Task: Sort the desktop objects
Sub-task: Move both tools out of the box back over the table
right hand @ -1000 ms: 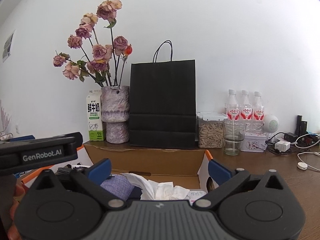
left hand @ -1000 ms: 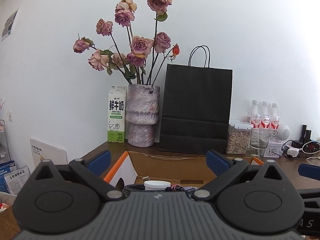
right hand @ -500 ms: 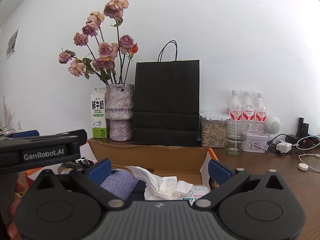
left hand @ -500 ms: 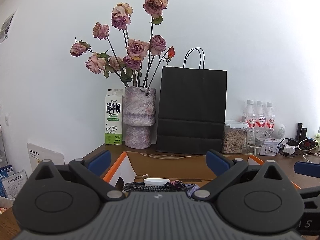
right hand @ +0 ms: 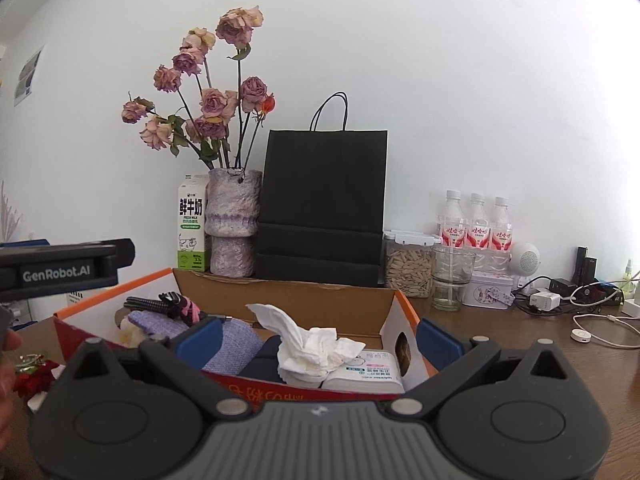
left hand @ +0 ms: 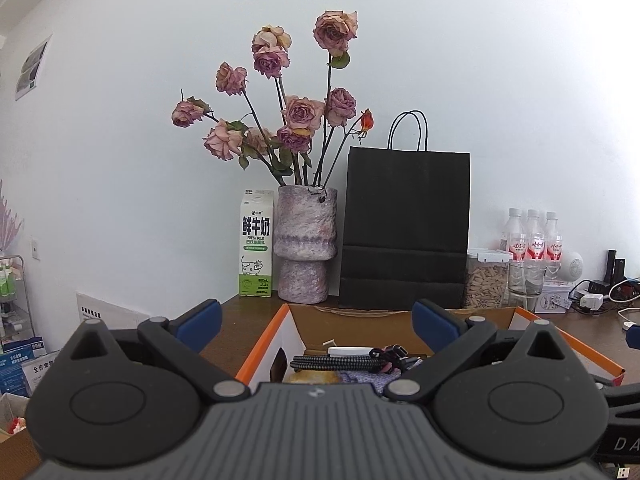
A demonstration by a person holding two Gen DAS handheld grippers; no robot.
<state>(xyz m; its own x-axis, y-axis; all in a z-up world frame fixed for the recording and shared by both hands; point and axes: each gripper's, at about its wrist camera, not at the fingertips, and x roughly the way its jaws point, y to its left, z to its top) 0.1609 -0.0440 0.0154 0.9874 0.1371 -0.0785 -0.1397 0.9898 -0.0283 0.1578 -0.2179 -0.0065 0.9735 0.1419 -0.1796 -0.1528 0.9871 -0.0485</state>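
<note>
We judge ourselves between picks: both claws stand wide apart and hold nothing, and both hang just near of the open cardboard box that seems to be the sorting bin. The left claw looks over the box's left end, where a braided cable lies on top of the pile. The right claw faces the box's right half, where a tissue pack sits with a crumpled tissue pulled up out of it, a lilac cloth pouch to its left.

Several desktop things thus already lie in the box. For the next move we would need to turn toward whatever is still loose on the counter: a white charger and a white cable lie at the far right, well apart from the box.

The far edge is crowded. A vase of dried roses, a milk carton, a black paper bag, a seed jar, a glass tumbler and three water bottles stand along the wall. A reach to the right has to pass near the tumbler, which we think could tip easily.
</note>
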